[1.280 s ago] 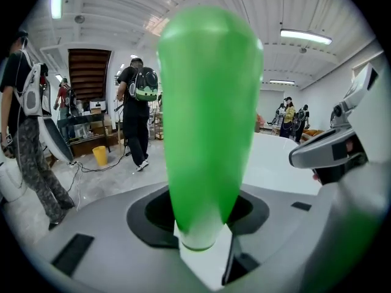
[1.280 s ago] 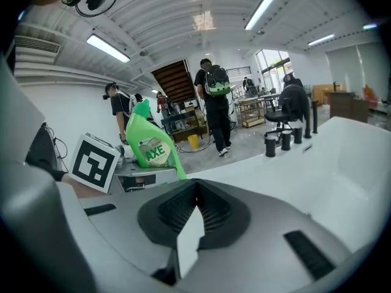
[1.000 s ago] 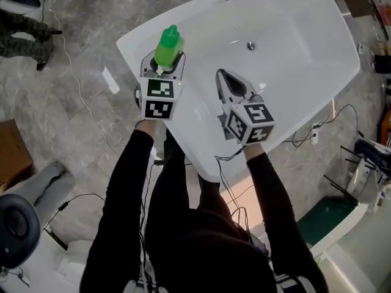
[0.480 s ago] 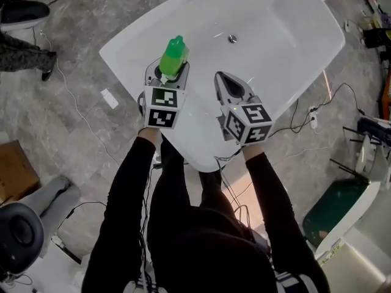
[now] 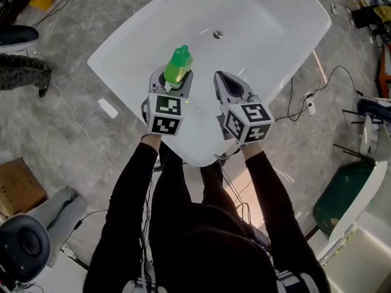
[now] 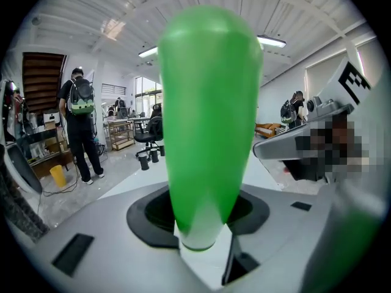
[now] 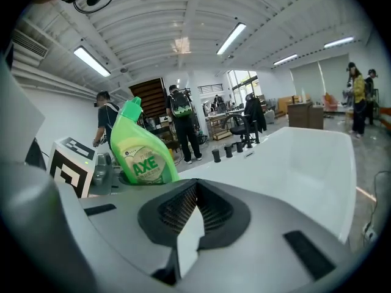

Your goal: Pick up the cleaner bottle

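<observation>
Clamped on the bottle (image 5: 178, 65) with the left gripper (image 5: 173, 82), jaws spread wide round the green body, cap end up, out over the near part of the white tub (image 5: 269, 38). Looks lifted, pick-up all but done. Nothing in the right gripper (image 5: 222, 78), jaws pinched together, hanging just beside. Now: hold a firm, even squeeze, no tighter, to avoid buckling soft plastic. Carry upright, smooth and slow, no jerks. Keep the empty gripper close as a backstop against any slip.
</observation>
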The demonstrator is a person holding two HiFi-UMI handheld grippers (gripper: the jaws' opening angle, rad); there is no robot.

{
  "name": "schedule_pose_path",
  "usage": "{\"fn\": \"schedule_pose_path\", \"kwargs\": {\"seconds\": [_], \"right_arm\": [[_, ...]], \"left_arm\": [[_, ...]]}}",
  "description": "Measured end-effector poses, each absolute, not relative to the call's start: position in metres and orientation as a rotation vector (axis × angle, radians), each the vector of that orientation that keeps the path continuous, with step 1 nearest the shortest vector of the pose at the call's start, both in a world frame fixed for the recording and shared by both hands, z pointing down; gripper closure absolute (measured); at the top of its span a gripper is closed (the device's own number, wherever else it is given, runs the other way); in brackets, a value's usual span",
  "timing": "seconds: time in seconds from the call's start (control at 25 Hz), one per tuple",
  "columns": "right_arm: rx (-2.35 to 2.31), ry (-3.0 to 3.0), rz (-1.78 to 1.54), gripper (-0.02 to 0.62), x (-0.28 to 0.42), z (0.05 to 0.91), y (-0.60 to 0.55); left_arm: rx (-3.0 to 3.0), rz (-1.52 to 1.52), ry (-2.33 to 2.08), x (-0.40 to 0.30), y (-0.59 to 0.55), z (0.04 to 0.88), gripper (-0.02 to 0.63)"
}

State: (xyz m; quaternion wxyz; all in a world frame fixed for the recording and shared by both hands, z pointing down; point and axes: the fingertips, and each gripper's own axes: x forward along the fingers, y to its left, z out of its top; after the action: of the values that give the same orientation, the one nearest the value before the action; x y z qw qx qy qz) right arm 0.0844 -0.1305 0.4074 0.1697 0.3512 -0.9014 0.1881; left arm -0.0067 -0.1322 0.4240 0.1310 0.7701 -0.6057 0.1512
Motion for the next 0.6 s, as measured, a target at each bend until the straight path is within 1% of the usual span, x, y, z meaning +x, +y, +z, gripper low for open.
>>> {"fn": "schedule_pose_path", "kwargs": {"seconds": [0.6], "right_arm": [[1.136, -2.547, 0.534, 0.594, 0.157, 0.389, -0.132]], "left_arm": [[2.329, 0.464, -1.66, 0.069, -0.13, 0.408, 0.411]]}}
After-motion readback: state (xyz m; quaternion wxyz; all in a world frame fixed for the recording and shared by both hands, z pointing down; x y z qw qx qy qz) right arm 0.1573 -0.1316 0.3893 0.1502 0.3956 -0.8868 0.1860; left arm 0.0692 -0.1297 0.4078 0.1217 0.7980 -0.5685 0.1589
